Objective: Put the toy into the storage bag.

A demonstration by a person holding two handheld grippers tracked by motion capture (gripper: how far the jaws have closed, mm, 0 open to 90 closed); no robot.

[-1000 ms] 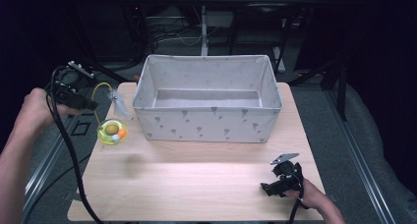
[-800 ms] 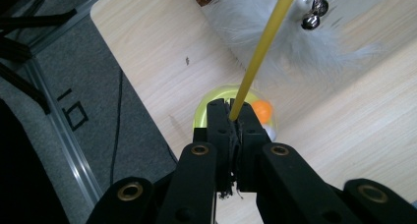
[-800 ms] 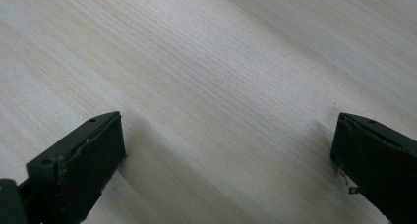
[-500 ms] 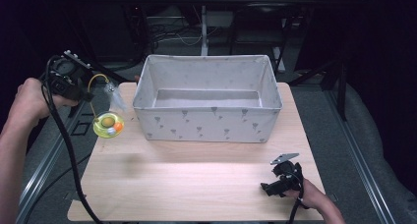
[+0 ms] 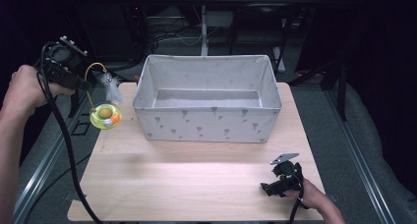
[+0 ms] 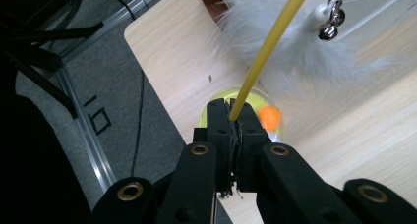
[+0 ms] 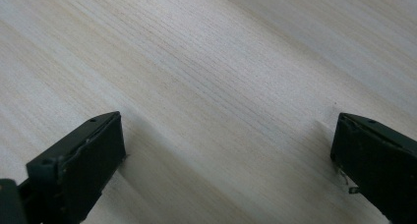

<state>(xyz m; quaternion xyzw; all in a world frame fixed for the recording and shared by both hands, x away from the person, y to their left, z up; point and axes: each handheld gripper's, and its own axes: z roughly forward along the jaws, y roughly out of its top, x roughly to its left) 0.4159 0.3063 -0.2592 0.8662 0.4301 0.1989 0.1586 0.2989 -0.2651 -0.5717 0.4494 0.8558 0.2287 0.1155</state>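
Gripping the yellow wand (image 6: 268,52) of a cat toy, the left tongs (image 5: 87,85) hold its feather (image 5: 112,88) and ball dish (image 5: 105,116) above the tabletop (image 5: 196,184), left of the empty fabric bin (image 5: 209,121). Dropping it inside seems the likely remaining step. The right tongs (image 5: 268,188) rest released, well apart.

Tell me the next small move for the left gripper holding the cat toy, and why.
Probably carry it sideways over the fabric box. The left gripper is shut on the cat toy's yellow wire, which hangs outside the box's left wall; the box looks empty.
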